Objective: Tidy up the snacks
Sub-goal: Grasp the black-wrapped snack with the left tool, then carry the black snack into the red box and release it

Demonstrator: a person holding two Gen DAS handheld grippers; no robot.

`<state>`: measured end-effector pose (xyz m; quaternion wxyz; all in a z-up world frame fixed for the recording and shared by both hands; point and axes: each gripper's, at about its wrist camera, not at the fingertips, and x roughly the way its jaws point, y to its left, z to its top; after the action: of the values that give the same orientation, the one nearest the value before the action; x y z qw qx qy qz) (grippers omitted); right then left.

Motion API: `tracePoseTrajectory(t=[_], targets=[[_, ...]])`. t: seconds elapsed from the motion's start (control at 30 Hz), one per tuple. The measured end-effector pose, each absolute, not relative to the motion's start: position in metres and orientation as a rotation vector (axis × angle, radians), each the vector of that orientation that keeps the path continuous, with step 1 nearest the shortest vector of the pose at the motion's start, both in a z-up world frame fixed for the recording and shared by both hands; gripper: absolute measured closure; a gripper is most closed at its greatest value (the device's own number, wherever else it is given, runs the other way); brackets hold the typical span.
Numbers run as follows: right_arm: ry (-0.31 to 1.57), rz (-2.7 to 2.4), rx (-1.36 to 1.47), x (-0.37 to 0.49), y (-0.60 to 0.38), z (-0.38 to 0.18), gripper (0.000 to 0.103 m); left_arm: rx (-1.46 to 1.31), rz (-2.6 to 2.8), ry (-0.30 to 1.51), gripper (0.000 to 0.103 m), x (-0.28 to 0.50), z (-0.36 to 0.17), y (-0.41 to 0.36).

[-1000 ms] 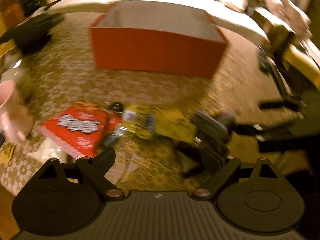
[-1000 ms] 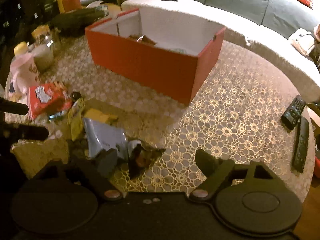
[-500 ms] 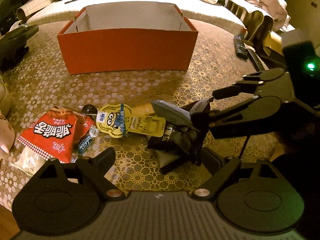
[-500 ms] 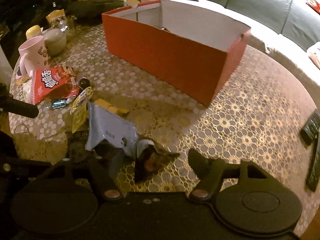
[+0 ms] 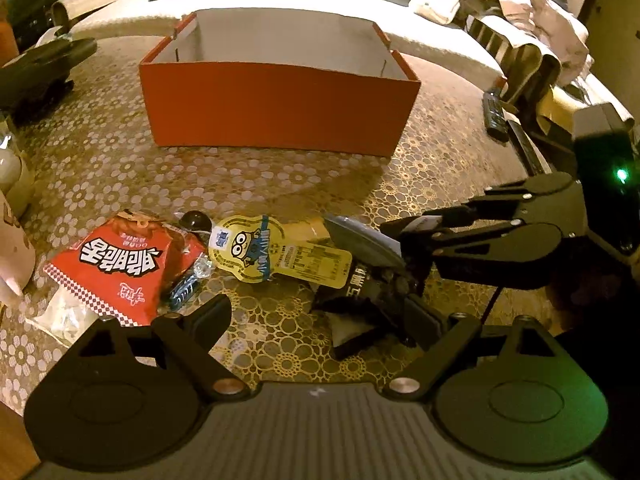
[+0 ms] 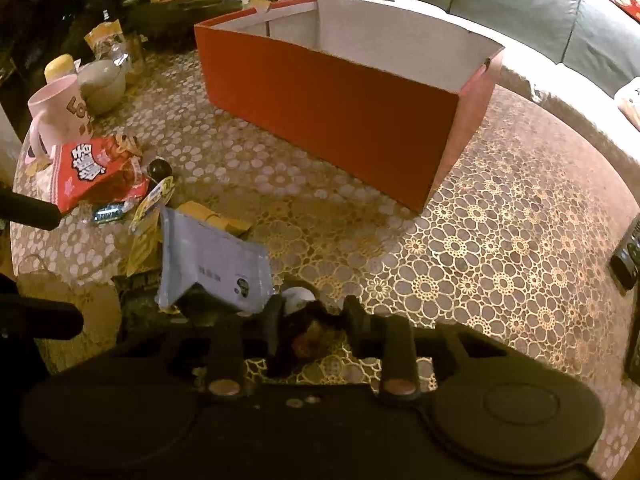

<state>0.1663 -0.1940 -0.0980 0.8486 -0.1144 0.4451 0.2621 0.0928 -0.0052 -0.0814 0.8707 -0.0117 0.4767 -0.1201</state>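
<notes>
An open red box (image 5: 276,108) (image 6: 332,116) stands at the far side of the table. Snacks lie in a row before it: a red chip bag (image 5: 120,264) (image 6: 92,172), a yellow pouch (image 5: 280,252) (image 6: 150,208), a grey-blue packet (image 5: 360,236) (image 6: 212,264) and a dark packet (image 5: 368,292) (image 6: 308,332). My right gripper (image 6: 314,320) (image 5: 404,276) is shut on the dark packet, low at the table. My left gripper (image 5: 320,320) is open and empty, just in front of the snacks.
A pink mug (image 6: 60,112), a bowl (image 6: 102,84) and jars stand at the table's left edge. Remote controls (image 5: 494,114) (image 6: 628,252) lie at the right. A sofa (image 6: 520,8) runs behind the table.
My right gripper has closed its fingers on the dark packet. My left gripper has swung from the left to face the box and has steadied.
</notes>
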Motion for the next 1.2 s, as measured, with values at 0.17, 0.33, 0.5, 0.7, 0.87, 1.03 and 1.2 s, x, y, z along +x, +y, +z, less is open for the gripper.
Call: tracePoseTrajectory(t=[0.17,0.33,0.5,0.7,0.87,1.03,1.2], targets=[[0.930,0.511,-0.195,0.163,-0.203,-0.093,0.074,-0.002,-0.269,0.991,0.011,0.093,-0.082,-0.011],[0.924,0.486,-0.117,0.155,-0.221,-0.083,0.074,0.066,-0.328,0.974,0.014,0.093,-0.086,-0.031],[0.936,0.473,-0.073,0.148,-0.232,-0.080,0.074,0.225,-0.370,0.951,0.014,0.096,-0.099,-0.056],[0.941,0.472,-0.045,0.147,-0.235,-0.081,0.074,0.270,-0.390,0.968,0.017,0.105,-0.109,-0.068],[0.940,0.468,-0.035,0.147,-0.237,-0.082,0.074,0.254,-0.398,0.998,0.033,0.108,-0.115,-0.067],[0.942,0.457,-0.027,0.147,-0.239,-0.082,0.074,0.230,-0.395,0.990,0.044,0.108,-0.113,-0.062],[0.934,0.451,-0.020,0.144,-0.239,-0.078,0.074,0.175,-0.387,0.995,0.047,0.106,-0.110,-0.053]])
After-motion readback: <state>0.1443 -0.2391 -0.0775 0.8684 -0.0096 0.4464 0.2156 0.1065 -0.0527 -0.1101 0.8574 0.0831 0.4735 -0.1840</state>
